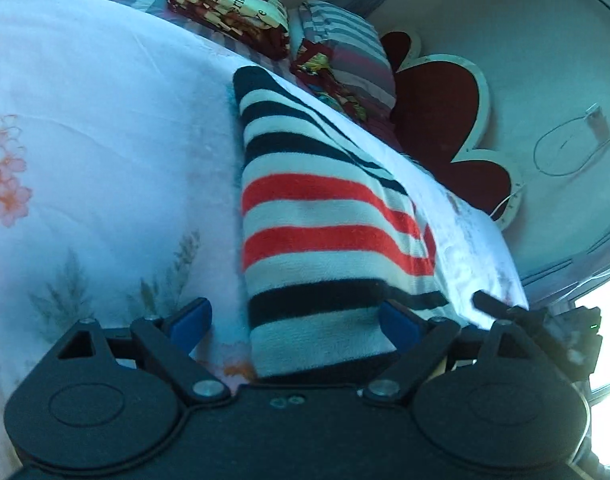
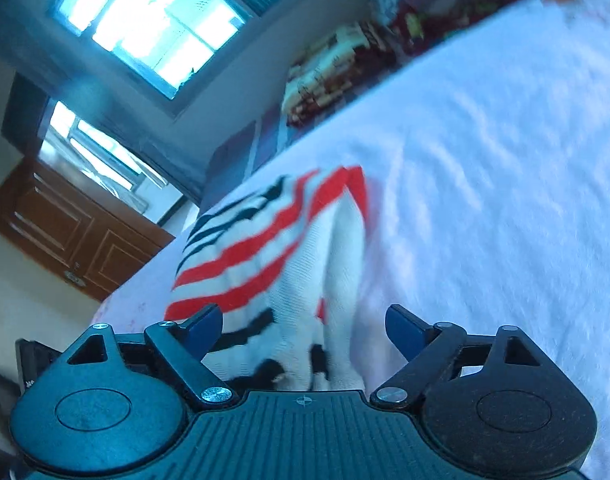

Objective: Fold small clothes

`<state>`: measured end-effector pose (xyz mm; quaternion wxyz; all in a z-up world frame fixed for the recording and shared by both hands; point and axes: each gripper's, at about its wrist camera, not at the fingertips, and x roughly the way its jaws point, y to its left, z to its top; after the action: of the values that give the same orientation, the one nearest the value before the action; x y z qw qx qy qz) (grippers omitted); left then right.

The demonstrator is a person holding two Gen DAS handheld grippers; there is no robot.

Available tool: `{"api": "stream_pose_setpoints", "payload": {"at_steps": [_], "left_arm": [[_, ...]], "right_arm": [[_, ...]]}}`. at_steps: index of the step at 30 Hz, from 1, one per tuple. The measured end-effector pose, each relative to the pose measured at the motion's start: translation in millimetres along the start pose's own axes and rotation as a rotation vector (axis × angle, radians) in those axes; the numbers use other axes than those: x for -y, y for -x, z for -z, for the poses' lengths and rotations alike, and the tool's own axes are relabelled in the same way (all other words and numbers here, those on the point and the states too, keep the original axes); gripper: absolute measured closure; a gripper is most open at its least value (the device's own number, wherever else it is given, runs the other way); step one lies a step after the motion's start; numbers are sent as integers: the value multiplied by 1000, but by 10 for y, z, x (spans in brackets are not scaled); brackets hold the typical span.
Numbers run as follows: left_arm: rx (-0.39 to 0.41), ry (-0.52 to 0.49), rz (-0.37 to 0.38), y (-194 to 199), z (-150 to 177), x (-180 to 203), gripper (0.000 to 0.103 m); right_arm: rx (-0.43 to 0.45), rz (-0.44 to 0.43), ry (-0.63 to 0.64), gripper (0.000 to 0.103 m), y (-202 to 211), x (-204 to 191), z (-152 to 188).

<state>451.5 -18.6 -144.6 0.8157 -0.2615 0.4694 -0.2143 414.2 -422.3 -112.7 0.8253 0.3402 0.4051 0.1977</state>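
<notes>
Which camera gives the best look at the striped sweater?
The left wrist view: the striped sweater lies folded and sharp on the bedsheet. The right wrist view shows it blurred and bunched.

My left gripper is matte black plastic: two round housings with oval recesses, angled link arms pinned by silver screws, triangular cut-outs, and two blue fingertips. Two small holes mark its centre plate. My right gripper has the same build, black with blue fingertips and silver screws, but its centre plate is ribbed and carries a small crosshair mark. Its surfaces look dusty and scuffed.
</notes>
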Motion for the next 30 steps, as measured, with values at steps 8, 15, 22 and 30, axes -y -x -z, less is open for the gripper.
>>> {"api": "stream_pose_setpoints", "payload": {"at_steps": [8,15,22,30], "left_arm": [[-65,-50,56,-166,-104,82,25],[-60,-90,47,-313,-120,152,24],[-14,-222,-75,-324,-60,440,35],[85,-314,-94,-56,47,696,48]], "right_arm": [[-71,-95,7,18,-115,152,-50],[-95,-82,166,21,-377,-135,-7],[-74,68,285,60,-456,-380,137],[11,186,523,68,-423,-1063,411]]}}
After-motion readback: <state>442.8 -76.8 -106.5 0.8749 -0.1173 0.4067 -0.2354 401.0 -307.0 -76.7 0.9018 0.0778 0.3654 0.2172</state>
